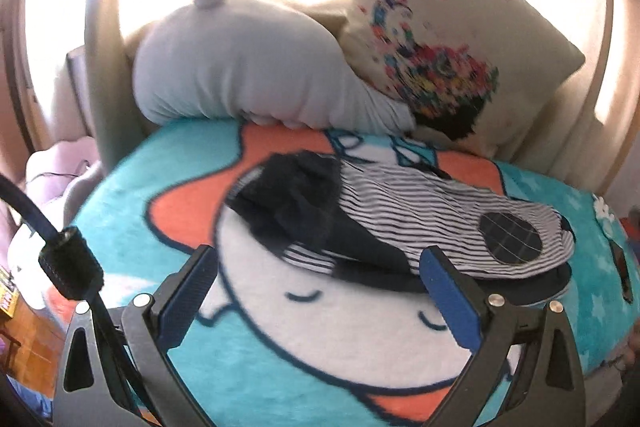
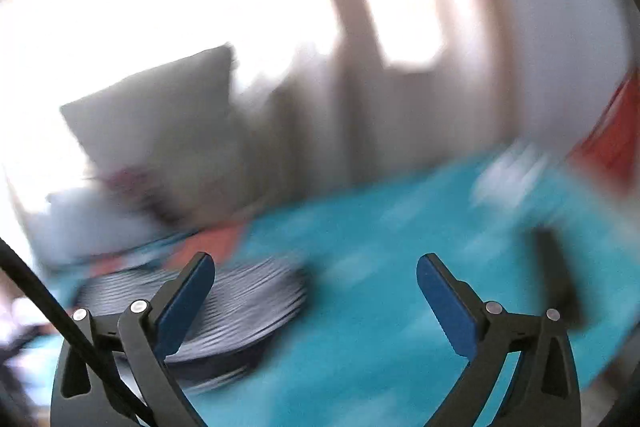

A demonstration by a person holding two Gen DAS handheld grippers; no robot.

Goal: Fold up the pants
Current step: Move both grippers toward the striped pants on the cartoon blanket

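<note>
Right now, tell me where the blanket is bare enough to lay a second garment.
Free: the white cartoon face on the teal fleece blanket, between the open left gripper and the striped pants. The right gripper, open, faces bare teal beside the pants. Crowded: the back edge, under the grey pillow and printed cushion.

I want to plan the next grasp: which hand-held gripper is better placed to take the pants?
Probably the left hand-held gripper: open, with the pants just ahead between its fingers. The right is open, pants off-centre.
</note>
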